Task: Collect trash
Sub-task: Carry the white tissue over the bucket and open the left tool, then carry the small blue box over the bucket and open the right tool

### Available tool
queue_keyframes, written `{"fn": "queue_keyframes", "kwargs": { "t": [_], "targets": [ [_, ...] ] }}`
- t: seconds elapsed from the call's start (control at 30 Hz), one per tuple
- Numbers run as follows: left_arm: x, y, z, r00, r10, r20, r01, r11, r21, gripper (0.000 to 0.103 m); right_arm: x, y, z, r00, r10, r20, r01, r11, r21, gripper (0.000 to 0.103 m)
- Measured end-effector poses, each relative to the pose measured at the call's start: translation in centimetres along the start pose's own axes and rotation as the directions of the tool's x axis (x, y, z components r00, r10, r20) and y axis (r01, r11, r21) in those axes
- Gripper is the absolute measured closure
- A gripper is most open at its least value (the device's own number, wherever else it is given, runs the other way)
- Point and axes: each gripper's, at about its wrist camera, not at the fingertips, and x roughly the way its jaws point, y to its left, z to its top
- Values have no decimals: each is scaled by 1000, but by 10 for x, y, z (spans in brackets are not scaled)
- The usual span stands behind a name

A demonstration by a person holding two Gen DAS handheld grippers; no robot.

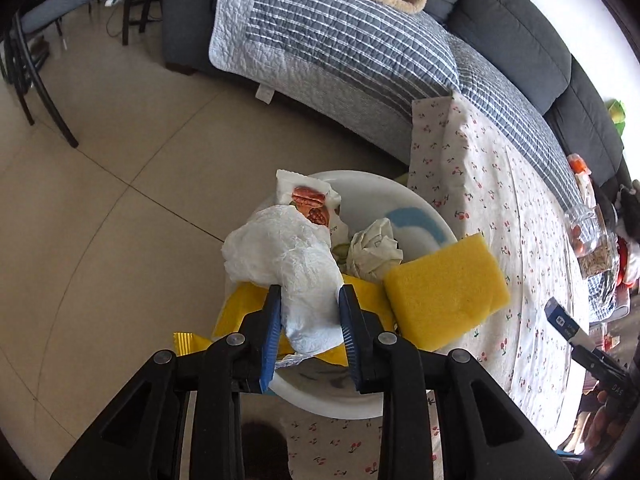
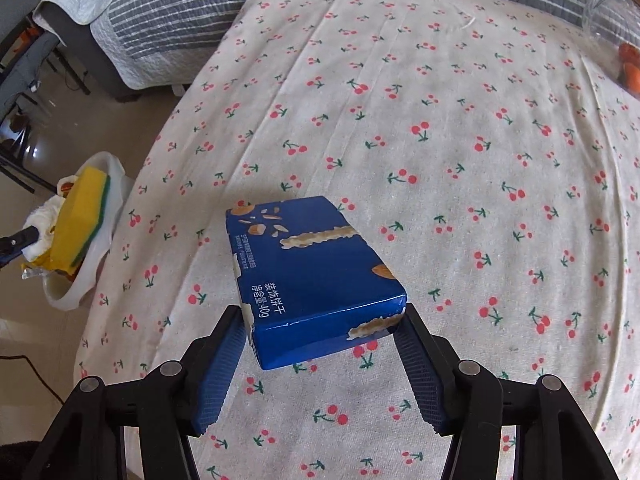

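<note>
My left gripper (image 1: 309, 294) is shut on a crumpled white tissue (image 1: 280, 248) and holds it over the white trash bin (image 1: 376, 196). The bin holds a yellow sponge (image 1: 444, 286), a yellow wrapper (image 1: 240, 308), a snack packet (image 1: 308, 200) and crumpled paper (image 1: 374, 250). My right gripper (image 2: 324, 314) is shut on a blue biscuit box (image 2: 308, 272) and holds it above the cherry-print tablecloth (image 2: 440, 140). The bin (image 2: 112, 188) with the sponge (image 2: 82, 220) shows at the left edge of the right wrist view. The blue box also shows in the left wrist view (image 1: 562, 320).
A grey sofa (image 1: 520, 48) with a striped quilt (image 1: 340, 52) stands behind the table. Dark chair legs (image 1: 40, 92) stand on the tiled floor (image 1: 100, 200) at the left. A clear jar (image 2: 612, 20) lies at the table's far right.
</note>
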Motion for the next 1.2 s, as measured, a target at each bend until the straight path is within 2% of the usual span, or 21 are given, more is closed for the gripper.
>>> {"fn": "queue_keyframes", "kwargs": {
  "t": [0.1, 0.17, 0.2, 0.23, 0.43, 0.6, 0.73, 0.97, 1.0, 1.07, 1.2],
  "targets": [
    [-6, -4, 2, 1000, 15, 3, -15, 1000, 25, 67, -9, 5, 2, 1000, 14, 26, -14, 1000, -11, 38],
    [-15, -4, 1, 999, 26, 19, -27, 999, 21, 50, -15, 13, 5, 999, 32, 44, -31, 999, -19, 38],
    [-19, -3, 0, 999, 35, 26, -36, 999, 22, 34, -19, 19, 6, 998, 39, 56, -38, 999, -29, 38],
    [-24, -3, -1, 998, 51, 33, -52, 998, 24, 27, -22, 27, 7, 997, 48, 65, -45, 998, -46, 38],
    [-54, 6, -4, 983, 157, 96, -161, 986, 43, 24, -19, 94, 17, 990, 124, 65, -113, 981, -158, 38],
    [-70, 32, -9, 987, 131, 98, -128, 991, -33, 24, 4, 162, 21, 984, 154, 85, -129, 960, -250, 38],
    [-74, 44, -13, 982, 155, 105, -152, 988, -28, 24, 37, 206, 25, 988, 134, 79, -103, 946, -308, 38],
    [-68, 55, -12, 985, 146, 92, -143, 989, -32, 24, 96, 227, 19, 997, 74, -13, -74, 947, -312, 40],
    [-67, 55, -11, 985, 145, 90, -143, 989, -29, 24, 96, 229, 17, 998, 55, 19, -46, 943, -329, 41],
    [-66, 54, -11, 986, 141, 88, -139, 990, -26, 24, 98, 232, 18, 999, 35, 22, -25, 937, -349, 41],
    [-64, 51, -9, 987, 135, 87, -133, 991, -22, 24, 97, 230, 18, 999, 47, -6, -47, 937, -346, 40]
  ]
}}
